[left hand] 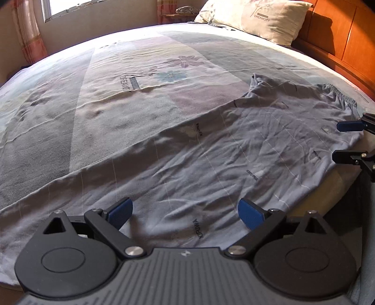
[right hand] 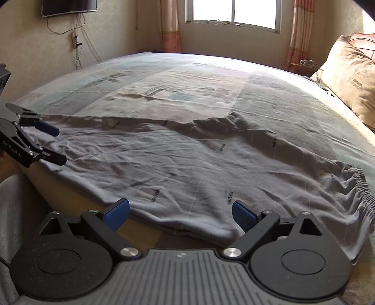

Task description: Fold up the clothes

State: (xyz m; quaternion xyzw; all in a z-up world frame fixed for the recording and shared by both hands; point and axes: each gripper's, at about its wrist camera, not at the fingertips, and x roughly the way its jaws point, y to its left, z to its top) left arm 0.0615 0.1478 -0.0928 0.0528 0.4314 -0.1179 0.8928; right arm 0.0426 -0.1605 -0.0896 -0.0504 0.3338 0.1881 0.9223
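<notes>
Both the left gripper (left hand: pixel 185 212) and right gripper (right hand: pixel 181 212) hover spread wide, empty, over the near hem of grey trousers (right hand: pixel 187 164) lying flat along the bed (left hand: pixel 105 93) edge; bare sheet stretches beyond.

pillow (left hand: pixel 262 17): DREAMCITY | bedsheet (left hand: pixel 127 84): DREAMCI…, likely same | left gripper (right hand: pixel 52 146): GenRobot.AI

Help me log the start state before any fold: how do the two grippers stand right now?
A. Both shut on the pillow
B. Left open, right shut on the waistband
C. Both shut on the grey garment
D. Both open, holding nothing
D: the left gripper and the right gripper each show their blue pads spread wide apart over the near edge of the grey garment, with no cloth pinched between them.
</notes>
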